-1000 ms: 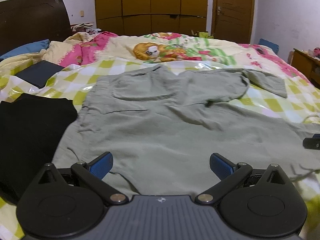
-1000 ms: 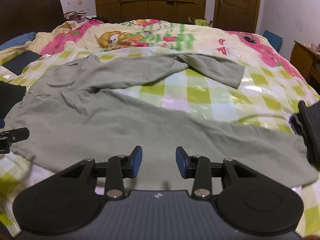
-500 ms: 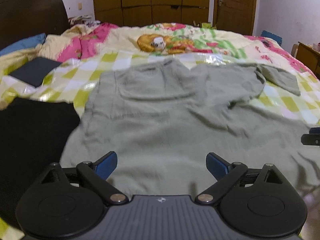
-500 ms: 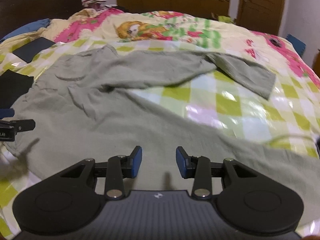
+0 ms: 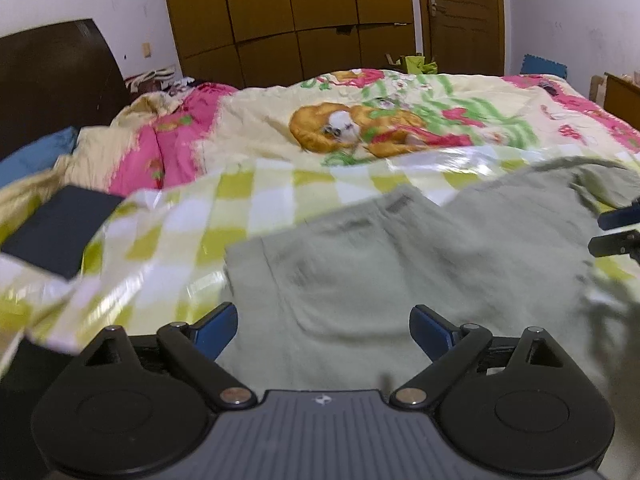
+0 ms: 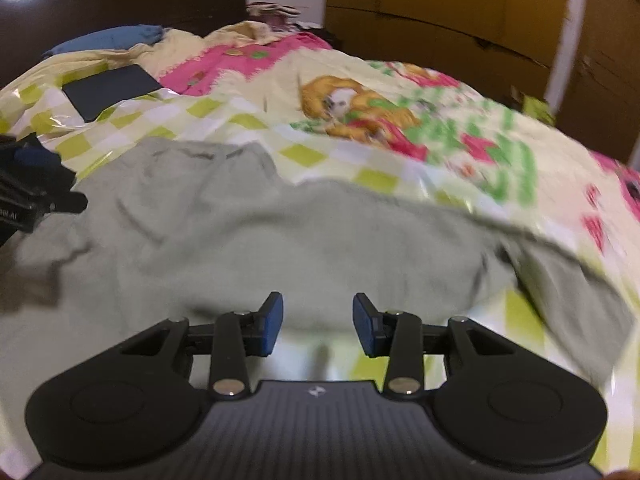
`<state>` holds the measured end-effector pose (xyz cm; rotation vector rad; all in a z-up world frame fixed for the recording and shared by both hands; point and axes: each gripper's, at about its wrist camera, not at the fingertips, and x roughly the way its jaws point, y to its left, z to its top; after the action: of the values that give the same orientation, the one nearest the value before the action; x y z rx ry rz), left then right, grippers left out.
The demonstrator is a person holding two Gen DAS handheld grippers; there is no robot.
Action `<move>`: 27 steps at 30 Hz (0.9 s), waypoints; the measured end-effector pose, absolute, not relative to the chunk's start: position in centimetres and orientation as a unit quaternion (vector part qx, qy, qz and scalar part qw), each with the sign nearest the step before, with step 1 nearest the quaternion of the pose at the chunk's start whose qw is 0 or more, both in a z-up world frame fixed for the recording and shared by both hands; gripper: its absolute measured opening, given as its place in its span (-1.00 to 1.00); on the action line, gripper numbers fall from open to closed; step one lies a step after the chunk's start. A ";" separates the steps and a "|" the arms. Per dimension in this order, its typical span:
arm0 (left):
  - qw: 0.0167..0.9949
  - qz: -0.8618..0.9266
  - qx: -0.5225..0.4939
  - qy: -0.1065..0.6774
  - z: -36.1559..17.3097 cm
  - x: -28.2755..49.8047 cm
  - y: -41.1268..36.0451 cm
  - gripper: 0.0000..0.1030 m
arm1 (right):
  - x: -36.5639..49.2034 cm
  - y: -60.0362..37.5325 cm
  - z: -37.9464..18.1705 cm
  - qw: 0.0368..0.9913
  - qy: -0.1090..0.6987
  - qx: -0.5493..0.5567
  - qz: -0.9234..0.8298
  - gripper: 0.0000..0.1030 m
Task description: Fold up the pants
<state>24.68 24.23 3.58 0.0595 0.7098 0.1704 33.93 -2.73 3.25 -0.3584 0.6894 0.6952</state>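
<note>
While both views are smeared with blur, the grey-green pants (image 5: 360, 272) are lying spread across a green-and-white checked sheet (image 5: 192, 232) on the bed, with the waistband end toward the left of the left wrist view and the legs trailing off to the right. In the right wrist view the pants (image 6: 248, 240) are filling the middle of the picture, rumpled, with one leg running out toward the right edge over the checked sheet (image 6: 168, 120).

The left gripper (image 5: 324, 324) is hovering over the pants near the waist, its blue-padded jaws standing wide apart with nothing between them but the cloth lying below. The right gripper (image 6: 318, 322) is hanging over the middle of the pants; its jaws are apart and opening a little wider, and nothing is caught between them. Each gripper is showing at the edge of the other's view: the right gripper (image 5: 618, 232) at the right edge of the left wrist view, the left gripper (image 6: 36, 192) at the left edge of the right wrist view, both above the cloth.

Beyond the checked sheet a cartoon-printed quilt (image 5: 380, 128) is covering the far half of the bed. A dark flat folded item (image 5: 60, 232) is lying on the sheet to the left of the pants, well apart from them, and a blue pillow (image 6: 112, 38) is sitting by the dark headboard (image 5: 52, 76). Brown wardrobe doors (image 5: 292, 20) are standing behind the bed.
</note>
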 end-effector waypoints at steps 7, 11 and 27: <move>0.922 0.063 0.022 0.381 1.8 31.6 29.2 1.00 | 44.1 1.3 2.7 0.825 0.340 -0.201 0.405 -0.10; 0.917 0.052 -0.001 0.395 0.8 33.7 31.1 1.00 | 47.9 2.8 1.5 0.814 0.343 -0.216 0.415 -0.01; 0.900 0.076 0.015 0.429 -1.3 35.9 32.2 -0.20 | 51.1 4.9 -1.4 0.805 0.337 -0.285 0.396 0.12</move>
<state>35.89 32.16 -1.28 0.0320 0.8886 0.1568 51.06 4.92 -1.43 -0.6108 0.7208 0.8487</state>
